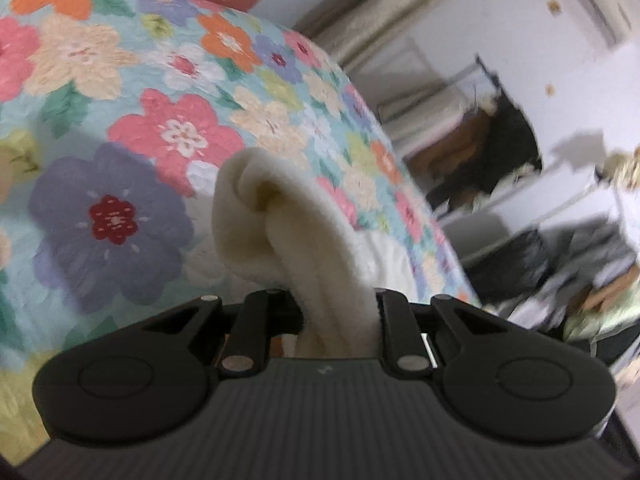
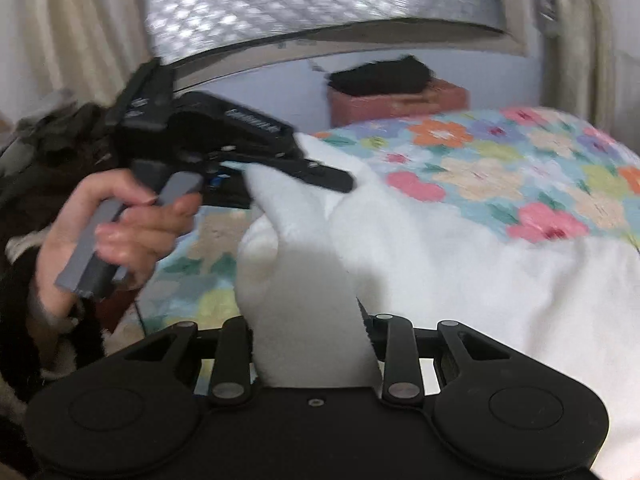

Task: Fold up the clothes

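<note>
The left tongs (image 1: 336,316) were closed on a bunched fold of the cream fleece garment (image 1: 280,232), which rose between the two fingers and curled over above them. In the right wrist view, the left tongs (image 2: 280,176) appeared at upper left, held by the person's left hand (image 2: 120,224), with the same white cloth gripped in their fingers.

The right tongs (image 2: 312,344) were likewise clamped on a raised ridge of the garment (image 2: 440,272). One serrated finger pad (image 2: 366,320) showed at the right edge of the pinched cloth.

The rest of the garment lay spread over the bed, on the floral quilt (image 1: 120,120), to the right of both tongs in the right wrist view. The quilt (image 2: 500,168) extended behind it. A reddish box (image 2: 400,96) stood beyond the bed, with a dark furry item (image 2: 380,72) on top. Curtains (image 2: 72,40) hung at the back wall.
</note>
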`<action>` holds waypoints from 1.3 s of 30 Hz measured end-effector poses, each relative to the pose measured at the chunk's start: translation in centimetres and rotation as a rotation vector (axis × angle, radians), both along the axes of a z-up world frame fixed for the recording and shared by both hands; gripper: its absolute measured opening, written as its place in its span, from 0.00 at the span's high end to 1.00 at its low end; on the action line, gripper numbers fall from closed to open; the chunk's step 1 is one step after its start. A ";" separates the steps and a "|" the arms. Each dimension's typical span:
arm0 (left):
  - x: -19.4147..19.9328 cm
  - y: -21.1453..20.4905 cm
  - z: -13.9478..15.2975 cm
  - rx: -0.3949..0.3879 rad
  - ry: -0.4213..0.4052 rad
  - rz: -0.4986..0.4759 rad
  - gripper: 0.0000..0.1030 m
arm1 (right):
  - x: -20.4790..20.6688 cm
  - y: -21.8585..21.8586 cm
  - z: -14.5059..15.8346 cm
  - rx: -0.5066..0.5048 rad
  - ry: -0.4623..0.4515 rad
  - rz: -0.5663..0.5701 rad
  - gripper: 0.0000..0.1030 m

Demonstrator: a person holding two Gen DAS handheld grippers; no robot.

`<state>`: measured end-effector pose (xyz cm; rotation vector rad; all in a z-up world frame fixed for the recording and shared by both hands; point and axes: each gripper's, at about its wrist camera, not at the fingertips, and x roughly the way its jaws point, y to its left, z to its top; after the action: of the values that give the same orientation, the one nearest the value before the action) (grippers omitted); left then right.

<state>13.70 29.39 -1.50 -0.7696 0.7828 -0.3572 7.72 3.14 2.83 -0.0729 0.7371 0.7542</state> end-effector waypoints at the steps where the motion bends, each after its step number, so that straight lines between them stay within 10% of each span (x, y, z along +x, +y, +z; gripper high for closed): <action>1: 0.6 -1.0 0.4 0.013 -0.006 -0.032 0.84 | 0.0 -0.8 0.1 0.001 -0.005 -0.030 0.67; 8: 5.4 -12.5 6.6 0.197 -0.110 -0.260 0.75 | 1.2 -9.7 2.2 -0.010 -0.108 -0.283 0.70; 13: 6.7 -17.6 8.1 0.179 -0.185 -0.314 0.60 | 4.0 -15.9 1.6 -0.004 -0.129 -0.412 0.74; 21: 6.0 -14.5 3.2 0.120 -0.153 -0.242 0.47 | 7.4 -19.7 -4.4 -0.013 0.017 -0.541 0.76; 30: 5.4 -15.5 -3.7 0.170 0.007 -0.274 0.47 | 12.3 -22.2 -3.2 0.024 0.093 -0.598 0.76; 34: 5.6 -16.7 -6.4 0.176 0.048 -0.298 0.46 | 14.3 -25.5 -6.2 0.116 0.293 -0.692 0.65; 39: 6.0 -17.2 -7.3 0.164 0.056 -0.296 0.40 | 13.3 -27.6 -7.1 0.124 0.309 -0.785 0.47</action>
<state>19.69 12.15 -8.80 -0.5118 0.9692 -0.5310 21.04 -24.44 -4.27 0.4351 0.9216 0.0523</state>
